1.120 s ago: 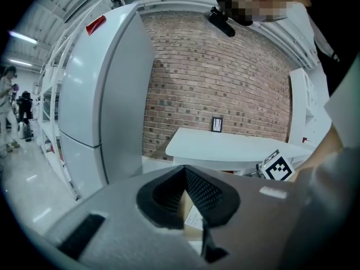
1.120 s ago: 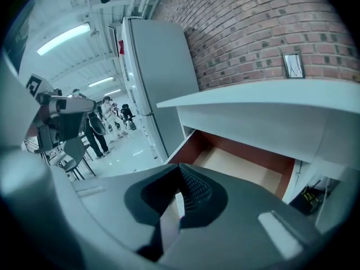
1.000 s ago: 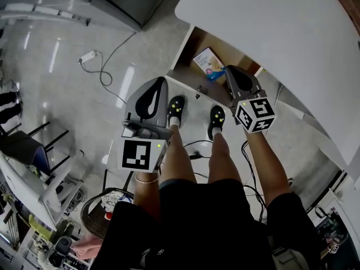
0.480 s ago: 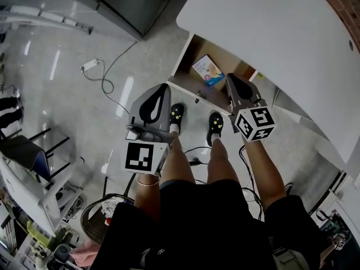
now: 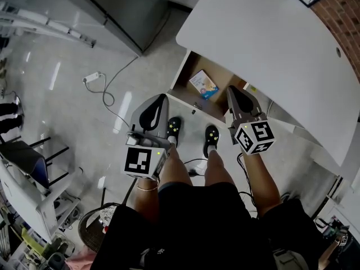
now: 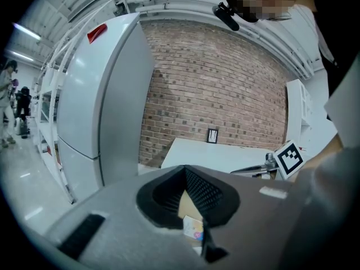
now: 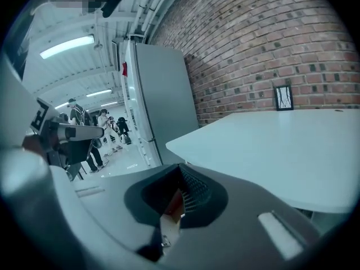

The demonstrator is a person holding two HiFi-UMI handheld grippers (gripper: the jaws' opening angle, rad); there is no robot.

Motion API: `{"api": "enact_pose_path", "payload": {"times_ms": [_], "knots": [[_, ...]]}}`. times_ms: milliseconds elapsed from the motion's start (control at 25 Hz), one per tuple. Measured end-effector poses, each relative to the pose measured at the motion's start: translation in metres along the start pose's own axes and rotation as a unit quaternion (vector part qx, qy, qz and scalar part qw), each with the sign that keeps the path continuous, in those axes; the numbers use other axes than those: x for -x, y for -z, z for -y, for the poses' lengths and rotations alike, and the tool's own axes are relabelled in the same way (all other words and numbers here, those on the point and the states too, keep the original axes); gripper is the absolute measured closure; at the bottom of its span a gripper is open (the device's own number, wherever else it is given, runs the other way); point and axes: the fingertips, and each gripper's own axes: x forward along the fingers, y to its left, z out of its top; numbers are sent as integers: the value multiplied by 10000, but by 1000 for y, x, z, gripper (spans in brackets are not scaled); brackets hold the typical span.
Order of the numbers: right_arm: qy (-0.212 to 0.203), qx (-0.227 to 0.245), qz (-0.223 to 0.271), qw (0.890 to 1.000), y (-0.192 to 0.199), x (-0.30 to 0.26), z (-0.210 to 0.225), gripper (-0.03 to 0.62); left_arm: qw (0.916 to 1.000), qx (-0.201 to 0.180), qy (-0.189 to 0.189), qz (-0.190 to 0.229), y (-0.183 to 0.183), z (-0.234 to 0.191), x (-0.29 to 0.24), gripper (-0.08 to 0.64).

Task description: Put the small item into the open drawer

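a: drawer (image 5: 179, 80) is standing open under the white table (image 5: 264, 44). brown boards are showing inside, with a white front. only one thing is showing in it: the small item (image 5: 203, 85), lying flat on the drawer floor.
b: and the claws?
a: both are hanging short of the drawer and touching nothing. left gripper (image 5: 163, 97) is holding its jaws pressed together, empty; the item is sitting at 1 o'clock of its tip, apart. right gripper (image 5: 230, 90) is likewise pinching on nothing; the item is lying at 10 o'clock of it.
b: textures?
a: item is reading as a thin rectangular packet, white with blue print. pads are looking black and ribbed, shells smooth grey. floor (image 5: 73, 94) is gleaming pale.
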Motion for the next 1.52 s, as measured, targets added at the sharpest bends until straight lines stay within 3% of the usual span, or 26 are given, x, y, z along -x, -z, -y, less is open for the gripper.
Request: {"api": "enact_pose_path", "payload": {"times_ms": [160,960,1520], "knots": [[-39,-222,62,9997,-15,9,-3,580,9999,-78,38,55,-10,2,3,563],[-228,-307,784,9962,-100,67,-30,580,9989,-311,107,332,-69,31,29,563],[-493,-14,1110,9926,-140,105,-50,580,9966,-535,215,596,-107,61,49,563]]}}
